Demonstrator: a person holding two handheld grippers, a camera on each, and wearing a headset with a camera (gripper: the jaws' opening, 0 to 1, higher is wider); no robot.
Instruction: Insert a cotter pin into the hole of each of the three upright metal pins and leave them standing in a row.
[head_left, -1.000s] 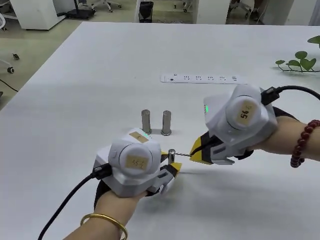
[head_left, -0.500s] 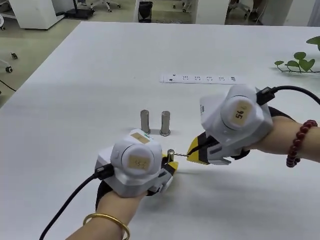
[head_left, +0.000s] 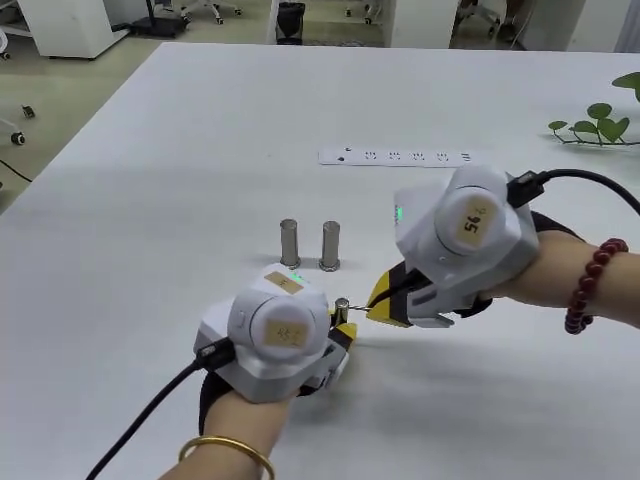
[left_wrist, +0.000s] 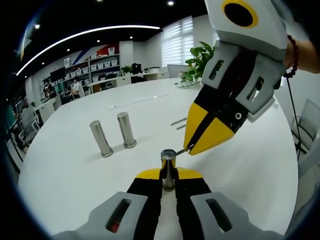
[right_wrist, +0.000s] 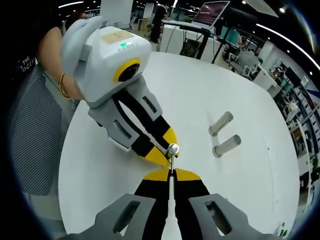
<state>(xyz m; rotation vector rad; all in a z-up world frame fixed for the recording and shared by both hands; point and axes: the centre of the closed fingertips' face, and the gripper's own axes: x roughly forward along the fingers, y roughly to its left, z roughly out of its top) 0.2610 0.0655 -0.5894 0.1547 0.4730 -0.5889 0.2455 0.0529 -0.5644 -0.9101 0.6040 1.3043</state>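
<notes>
Left gripper (left_wrist: 168, 176): jaws pressed together on a metal pin (left_wrist: 168, 167), which stands upright between the yellow tips; its head rises clear above them. Pin base is hidden by the jaws, so contact with the worktop (head_left: 180, 150) cannot be told.

Right gripper (right_wrist: 171, 175): jaws closed, pinching a thin cotter pin (right_wrist: 171, 161) that sticks out straight ahead from the tips. It faces the left gripper from the right side, tips close to the pin head. The free end of the cotter pin meets the metal pin just below its head. Whether it sits in the hole is too small to tell.

Two other metal pins (head_left: 290, 242) stand upright side by side on the worktop, just beyond the held one, apart from both grippers.

Farther back: a white power strip (head_left: 395, 157) lies flat; a green plant (head_left: 598, 122) sits at the right edge.
</notes>
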